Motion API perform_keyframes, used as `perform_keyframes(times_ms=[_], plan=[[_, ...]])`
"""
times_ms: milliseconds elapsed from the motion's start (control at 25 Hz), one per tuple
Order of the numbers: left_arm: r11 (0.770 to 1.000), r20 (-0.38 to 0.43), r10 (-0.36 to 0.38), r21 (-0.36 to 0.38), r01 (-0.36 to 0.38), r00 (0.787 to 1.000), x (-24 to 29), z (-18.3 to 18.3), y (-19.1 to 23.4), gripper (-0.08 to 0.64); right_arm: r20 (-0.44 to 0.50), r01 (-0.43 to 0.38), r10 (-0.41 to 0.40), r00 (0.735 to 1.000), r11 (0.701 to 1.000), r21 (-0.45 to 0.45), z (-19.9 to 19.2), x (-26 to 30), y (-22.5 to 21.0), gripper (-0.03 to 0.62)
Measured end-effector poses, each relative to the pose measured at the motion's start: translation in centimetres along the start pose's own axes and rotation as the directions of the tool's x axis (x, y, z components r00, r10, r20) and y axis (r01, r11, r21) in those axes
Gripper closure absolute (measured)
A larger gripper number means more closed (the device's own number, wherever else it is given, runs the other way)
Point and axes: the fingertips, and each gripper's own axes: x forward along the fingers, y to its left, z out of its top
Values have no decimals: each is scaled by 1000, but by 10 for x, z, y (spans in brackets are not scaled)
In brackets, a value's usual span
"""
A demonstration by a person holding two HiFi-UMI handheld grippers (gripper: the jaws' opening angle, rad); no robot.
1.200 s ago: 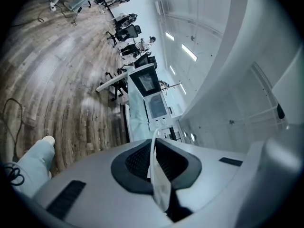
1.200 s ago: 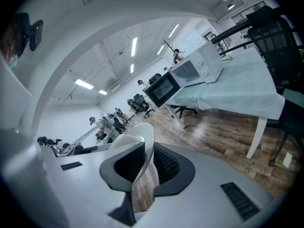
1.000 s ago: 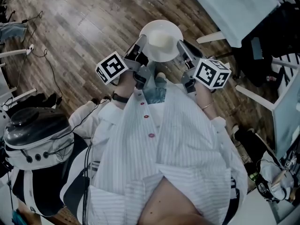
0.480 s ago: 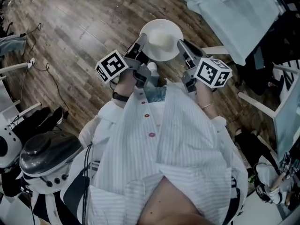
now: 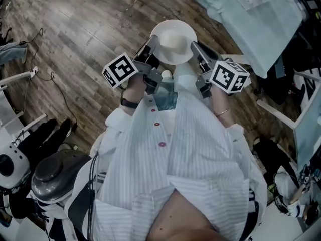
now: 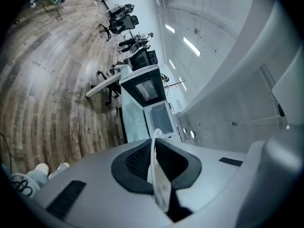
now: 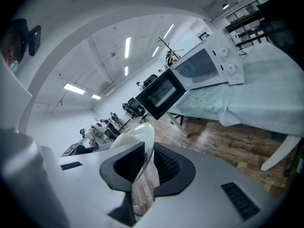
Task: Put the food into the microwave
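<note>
A white plate (image 5: 173, 34) with a pale mound of food (image 5: 174, 43) is carried over the wooden floor, in front of the person's striped shirt. My left gripper (image 5: 152, 52) is shut on the plate's left rim (image 6: 155, 172), and my right gripper (image 5: 194, 49) is shut on its right rim (image 7: 138, 144). Both gripper views show the thin rim pinched between black pads. The white microwave (image 7: 209, 63) stands on a table with a pale teal cloth (image 7: 247, 96), its dark-windowed door (image 7: 160, 95) swung open. It also shows far ahead as the microwave (image 6: 152, 103) in the left gripper view.
The cloth-covered table (image 5: 261, 19) fills the upper right of the head view, with white legs and dark chairs (image 5: 296, 89) beside it. A grey-domed machine (image 5: 54, 173) stands at lower left. Cables (image 5: 35, 72) trail across the floor at left. Office chairs (image 6: 118, 23) stand far off.
The person has carried the plate toward the table, which now reaches further into the upper right of the head view. The floor and the grey-domed machine have slid down and back. Both grips are unchanged.
</note>
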Motion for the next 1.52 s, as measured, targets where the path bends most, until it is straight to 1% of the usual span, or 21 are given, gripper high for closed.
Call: perform_keyframes(times_ms=[160,320,520,680,880,1240,1520], plan=[[1000,5,3,-11,-3,1000,19,10,8,540,-2,-5,5,1000,1000,6,11,17,-13,518],[1000,-3,10,-10,-10,1000,52,19,10,540,-7,-2,3,1000,1000,27,31,32,-36,518],[1000,-15,8,-16,-8,1000,93,57,9,540,-6,14,-14,1000,999,38,70,67,-46,518],[1000,-21,10,-21,-10,1000,130,68,3,540,-12,19,-18,1000,999,48,99,79,-67,518],[1000,-25,5,-14,-5,1000,171,86,-11,540,2,15,-15,1000,999,48,140,93,-84,518],[1000,-51,-11,0,11,999,244,93,-25,540,30,29,-30,999,998,54,194,103,-131,518],[1000,-95,-22,12,23,995,274,96,-36,540,57,53,-57,997,996,74,215,103,-145,518]])
